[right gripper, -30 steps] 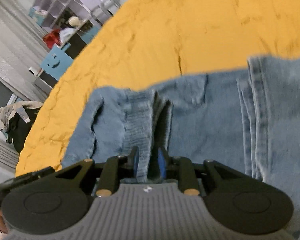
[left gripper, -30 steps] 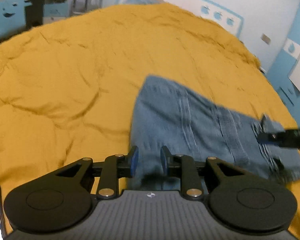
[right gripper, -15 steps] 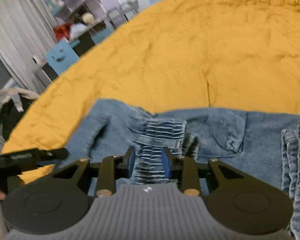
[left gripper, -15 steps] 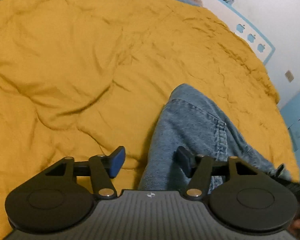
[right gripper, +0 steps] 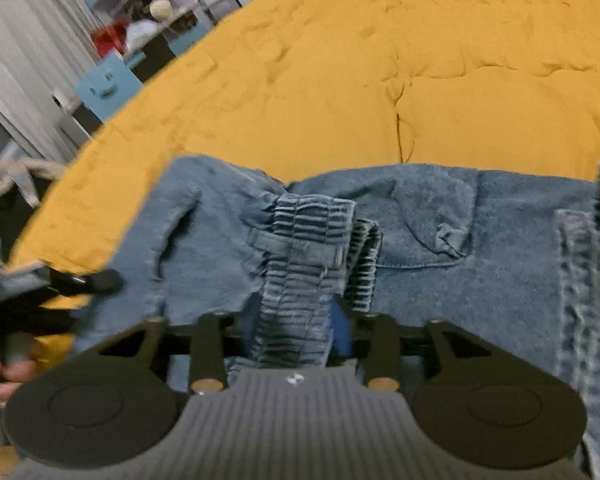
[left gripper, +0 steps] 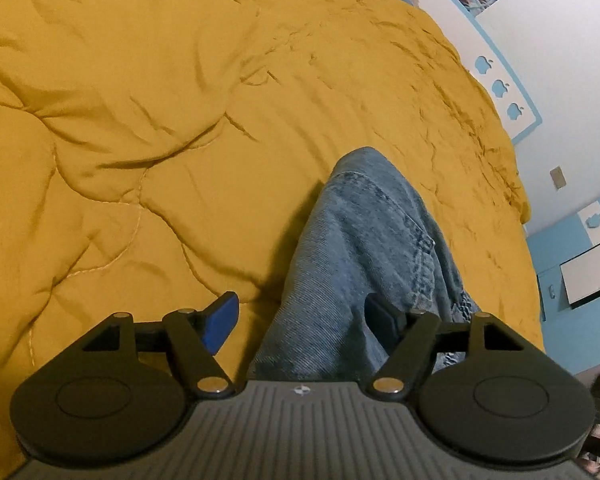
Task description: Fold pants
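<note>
Left wrist: tongs (left gripper: 302, 316) spread over pants (left gripper: 364, 256)

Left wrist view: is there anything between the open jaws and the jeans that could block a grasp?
Nothing visible does. The left gripper is open, and the jeans already lie between its jaws on the yellow bedspread, with no other object there.

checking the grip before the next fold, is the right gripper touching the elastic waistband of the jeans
Touching. The right wrist view shows the elastic waistband running down between the right gripper fingers, which close against both its sides.
</note>
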Tool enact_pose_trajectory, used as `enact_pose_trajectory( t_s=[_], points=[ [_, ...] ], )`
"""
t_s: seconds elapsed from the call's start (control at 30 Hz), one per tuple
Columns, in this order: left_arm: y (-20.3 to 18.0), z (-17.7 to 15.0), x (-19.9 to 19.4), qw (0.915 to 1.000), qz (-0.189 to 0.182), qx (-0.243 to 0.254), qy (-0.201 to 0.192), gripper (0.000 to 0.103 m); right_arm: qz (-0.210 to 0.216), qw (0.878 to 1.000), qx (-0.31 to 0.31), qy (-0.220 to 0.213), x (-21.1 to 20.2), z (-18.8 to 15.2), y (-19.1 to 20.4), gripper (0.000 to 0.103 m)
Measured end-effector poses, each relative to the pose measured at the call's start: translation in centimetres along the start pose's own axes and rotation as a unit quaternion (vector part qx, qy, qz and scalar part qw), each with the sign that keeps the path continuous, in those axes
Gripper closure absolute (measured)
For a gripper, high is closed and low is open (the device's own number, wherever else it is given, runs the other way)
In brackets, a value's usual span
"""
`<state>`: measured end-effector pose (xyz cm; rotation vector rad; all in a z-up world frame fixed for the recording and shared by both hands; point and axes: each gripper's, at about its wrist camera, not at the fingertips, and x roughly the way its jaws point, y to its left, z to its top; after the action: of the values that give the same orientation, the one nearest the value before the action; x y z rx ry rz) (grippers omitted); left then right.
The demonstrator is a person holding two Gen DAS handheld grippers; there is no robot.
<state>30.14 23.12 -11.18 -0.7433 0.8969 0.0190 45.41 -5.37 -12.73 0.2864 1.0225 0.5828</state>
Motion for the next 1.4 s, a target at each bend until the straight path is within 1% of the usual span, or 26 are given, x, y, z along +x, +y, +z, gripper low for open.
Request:
enact_pose_trajectory(
  t_s=[0.03, 0.1, 0.2, 0.27, 0.33, 0.37, 0.43, 0.53, 0.63, 0.73, 0.77, 0.87, 0.93, 1.0, 1.07, 1.1, 1.13, 1.17, 1.23, 1.27, 1.3, 1.33, 1.4],
  points=[
    [-0.2, -0.1, -0.2, 1.0, 0.001, -0.001, -0.003, 0.019, 0.005, 1.0, 0.005, -0.007, -1.3, -0.1, -0.4, 0.053],
    [-0.7, -0.3, -0.6, 1.0, -0.001, 0.003, -0.009, 0.019, 0.012, 1.0, 0.012, -0.022, -4.6, 0.0, -1.6, 0.048],
    [-1.4, -0.6, -1.1, 0.9998, -0.003, 0.013, -0.017, 0.019, 0.007, 0.999, 0.037, -0.039, -9.6, 0.2, -4.5, 0.034],
    [-1.9, -0.9, -1.4, 0.9995, -0.001, 0.022, -0.023, 0.019, -0.004, 0.997, 0.058, -0.047, -12.7, 0.1, -7.0, 0.033],
    [-2.3, -1.1, -1.5, 0.9993, 0.002, 0.028, -0.026, 0.019, -0.016, 0.996, 0.076, -0.054, -15.4, -0.2, -9.7, 0.027],
    [-2.5, -1.1, -1.5, 0.9992, 0.003, 0.03, -0.027, 0.019, -0.023, 0.994, 0.087, -0.055, -16.6, -0.5, -11.3, 0.026],
    [-2.6, -1.3, -1.7, 0.9992, 0.006, 0.031, -0.025, 0.019, -0.024, 0.991, 0.115, -0.056, -18.6, -1.1, -14.4, 0.026],
    [-2.9, -1.4, -1.7, 0.9989, 0.012, 0.038, -0.025, 0.019, -0.025, 0.984, 0.167, -0.061, -20.7, -2.1, -19.3, 0.026],
    [-3.1, -1.5, -1.7, 0.9984, 0.018, 0.046, -0.027, 0.019, -0.03, 0.972, 0.222, -0.066, -21.8, -3.6, -24.1, 0.026],
    [-3.1, -1.5, -1.4, 0.9983, 0.027, 0.046, -0.023, 0.019, -0.031, 0.966, 0.248, -0.062, -21.6, -4.7, -27.5, 0.025],
    [-3.1, -1.4, -1.3, 0.9982, 0.03, 0.046, -0.024, 0.019, -0.026, 0.964, 0.256, -0.059, -21.3, -4.9, -28.3, 0.025],
    [-3.1, -1.4, -1.0, 0.9981, 0.034, 0.047, -0.019, 0.019, 0.011, 0.957, 0.284, -0.06, -20.2, -5.7, -30.6, 0.027],
    [-3.2, -1.5, -0.7, 0.9979, 0.037, 0.052, -0.016, 0.019, 0.039, 0.95, 0.302, -0.063, -19.2, -6.0, -31.8, 0.032],
    [-3.3, -1.6, -0.5, 0.9973, 0.043, 0.058, -0.014, 0.019, 0.062, 0.944, 0.317, -0.067, -18.2, -6.3, -32.9, 0.035],
    [-3.3, -1.6, -0.3, 0.9971, 0.044, 0.061, -0.012, 0.019, 0.083, 0.939, 0.328, -0.067, -17.3, -6.3, -33.6, 0.042],
    [-3.2, -1.5, -0.2, 0.997, 0.044, 0.063, -0.01, 0.02, 0.094, 0.935, 0.334, -0.068, -16.9, -6.4, -33.9, 0.053],
    [-3.2, -1.5, -0.1, 0.9969, 0.046, 0.064, -0.01, 0.02, 0.108, 0.932, 0.338, -0.067, -16.5, -6.4, -34.0, 0.057],
    [-3.1, -1.4, -0.1, 0.9968, 0.046, 0.064, -0.009, 0.02, 0.108, 0.932, 0.339, -0.066, -16.4, -6.3, -34.0, 0.059],
    [-2.9, -1.4, -0.1, 0.9971, 0.045, 0.06, -0.009, 0.021, 0.098, 0.938, 0.328, -0.062, -16.5, -5.9, -33.4, 0.079],
    [-2.9, -1.4, -0.2, 0.9974, 0.042, 0.058, -0.011, 0.022, 0.095, 0.94, 0.323, -0.062, -16.9, -5.7, -33.0, 0.083],
    [-2.9, -1.5, -0.5, 0.9975, 0.04, 0.056, -0.014, 0.022, 0.096, 0.941, 0.319, -0.062, -17.1, -5.3, -32.5, 0.09],
    [-3.0, -1.6, -0.7, 0.9976, 0.036, 0.056, -0.018, 0.022, 0.096, 0.945, 0.307, -0.065, -17.7, -4.7, -31.5, 0.091],
    [-3.2, -1.8, -1.3, 0.9973, 0.03, 0.062, -0.026, 0.022, 0.086, 0.956, 0.273, -0.065, -19.1, -2.8, -28.7, 0.092]
  ],
)
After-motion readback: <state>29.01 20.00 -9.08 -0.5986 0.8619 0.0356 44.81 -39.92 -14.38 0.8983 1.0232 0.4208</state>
